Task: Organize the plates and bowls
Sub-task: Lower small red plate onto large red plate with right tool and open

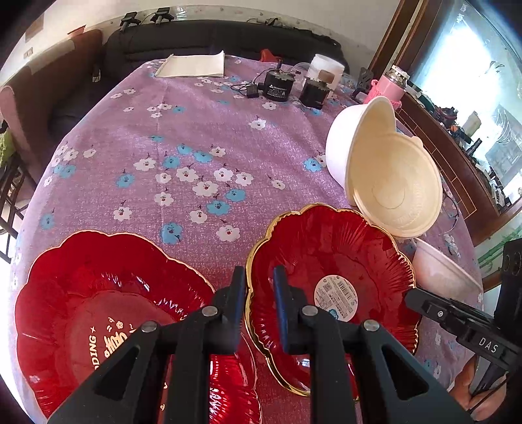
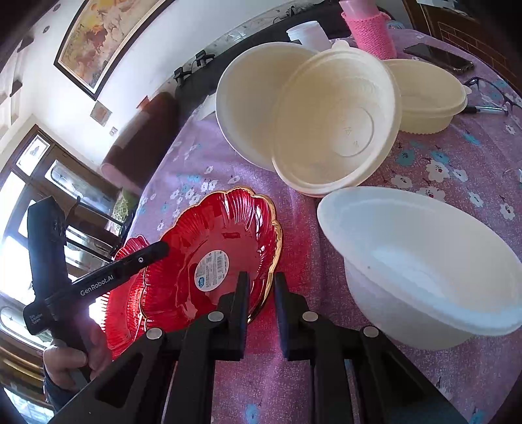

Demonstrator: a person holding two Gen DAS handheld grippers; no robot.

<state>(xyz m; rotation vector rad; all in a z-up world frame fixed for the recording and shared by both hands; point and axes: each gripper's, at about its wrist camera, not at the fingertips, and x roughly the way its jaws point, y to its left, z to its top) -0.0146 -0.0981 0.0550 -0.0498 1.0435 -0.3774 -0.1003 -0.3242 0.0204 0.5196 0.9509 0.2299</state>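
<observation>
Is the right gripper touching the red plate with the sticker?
Touching. In the right wrist view, the right gripper is closed on the gold rim of the plate, which passes between its fingers.

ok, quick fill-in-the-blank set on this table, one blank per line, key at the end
1. The round barcode sticker sits inside a ___ scalloped plate.
2. The other plate bears ___ lettering.
3. The tablecloth is purple with white and ___ flowers.
4. The flask wears a knitted ___ sleeve.

Missing words: red; gold; blue; pink
</observation>
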